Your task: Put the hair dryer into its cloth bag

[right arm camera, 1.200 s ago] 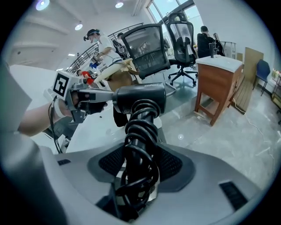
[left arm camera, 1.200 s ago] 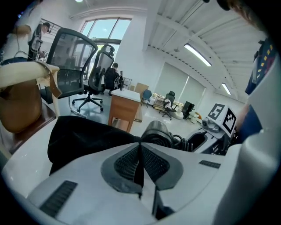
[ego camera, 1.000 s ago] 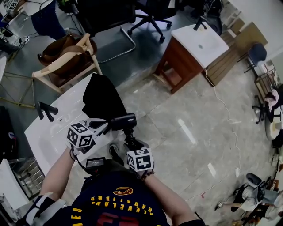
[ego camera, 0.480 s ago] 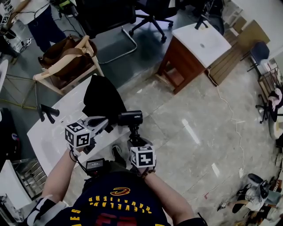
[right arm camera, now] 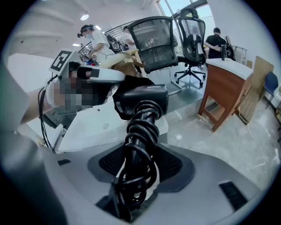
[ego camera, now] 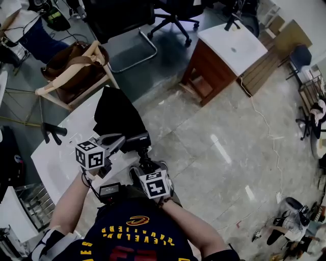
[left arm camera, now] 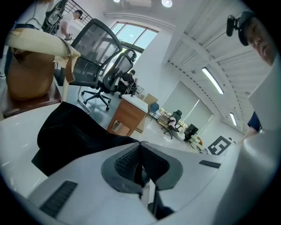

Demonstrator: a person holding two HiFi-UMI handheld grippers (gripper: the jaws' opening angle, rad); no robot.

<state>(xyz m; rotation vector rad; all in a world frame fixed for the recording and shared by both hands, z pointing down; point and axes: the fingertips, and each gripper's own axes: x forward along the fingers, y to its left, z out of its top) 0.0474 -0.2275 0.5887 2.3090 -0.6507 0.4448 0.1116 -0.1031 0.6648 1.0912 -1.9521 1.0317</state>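
Observation:
In the head view a black cloth bag lies flat on the white table. My right gripper is shut on the handle of the black hair dryer, and the barrel hangs over the table's near edge, just below the bag. The right gripper view shows the cord wound round the handle between the pads of my right gripper, with the barrel above. My left gripper sits next to the barrel's left end. In its own view my left gripper has its pads together with nothing seen between them, and the bag lies beyond.
A wooden chair carrying a brown bag stands beyond the table. A wooden cabinet with a white top is at the upper right, and an office chair is behind it. A black tool lies on the table's left part.
The right gripper with the dryer swung slightly right, then back left, so the barrel now sits closer to the left gripper's jaws. The left gripper rolled a little.

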